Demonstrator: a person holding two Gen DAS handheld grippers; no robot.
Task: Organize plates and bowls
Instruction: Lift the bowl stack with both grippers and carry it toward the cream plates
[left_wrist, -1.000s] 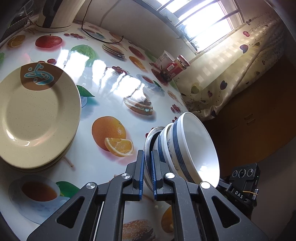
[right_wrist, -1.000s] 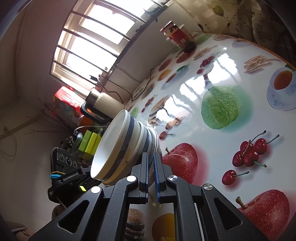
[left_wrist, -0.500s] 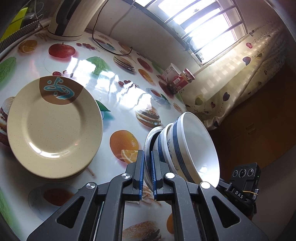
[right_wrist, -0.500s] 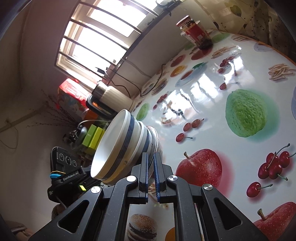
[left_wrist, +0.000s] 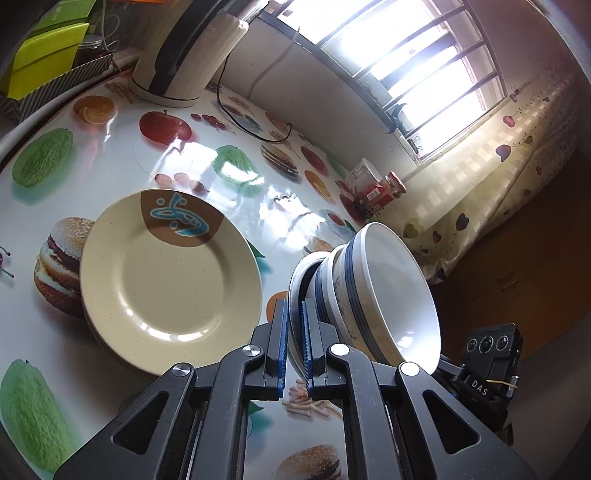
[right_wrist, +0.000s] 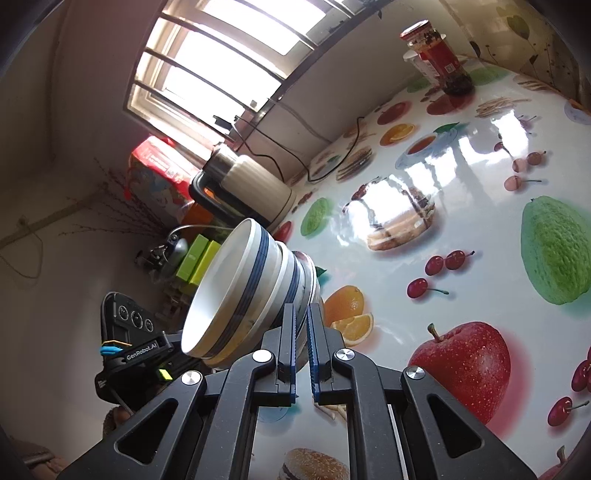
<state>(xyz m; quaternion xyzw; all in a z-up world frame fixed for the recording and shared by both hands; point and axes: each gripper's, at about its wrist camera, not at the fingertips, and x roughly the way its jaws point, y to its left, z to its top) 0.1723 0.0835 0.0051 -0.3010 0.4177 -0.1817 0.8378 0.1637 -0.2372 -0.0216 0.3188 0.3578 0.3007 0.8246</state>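
- Both hand-held grippers pinch one nested stack of bowls (left_wrist: 384, 291) from opposite sides: the left hand-held gripper (left_wrist: 293, 325) has its blue pads pressed on the rim of the outermost, plain white bowl, and the right hand-held gripper (right_wrist: 301, 332) pinches the same rim on the far side.
- Held so, the stack is tipped on its side above the worktop (left_wrist: 110, 155), its open mouth turned away from the plates; it touches nothing but the pads.
- Counted from the rims in the left wrist view, the stack has at least three bowls: two white ones with dark blue bands and the plain one at the bottom. Whether a fourth sits inside I cannot tell.
- To the left of the bowls lies a pile of cream plates (left_wrist: 170, 277) with a brown and blue mark on the top one; edges of more plates show underneath, number unclear.
- Between the plate pile's right edge and the bowls there is only a narrow strip of the fruit-printed cloth.
- Far more open room lies behind the plates and, in the right wrist view, across the wide middle of the worktop toward the printed apple and cherries.
- At the far edge stand one cream electric kettle (left_wrist: 184, 48) with its cord, one red-labelled jar (right_wrist: 439, 59) and one white cup (left_wrist: 360, 175) just beside it, all well apart from the bowls.
- Beyond the worktop's right edge hangs a heart-patterned curtain (left_wrist: 480, 184).
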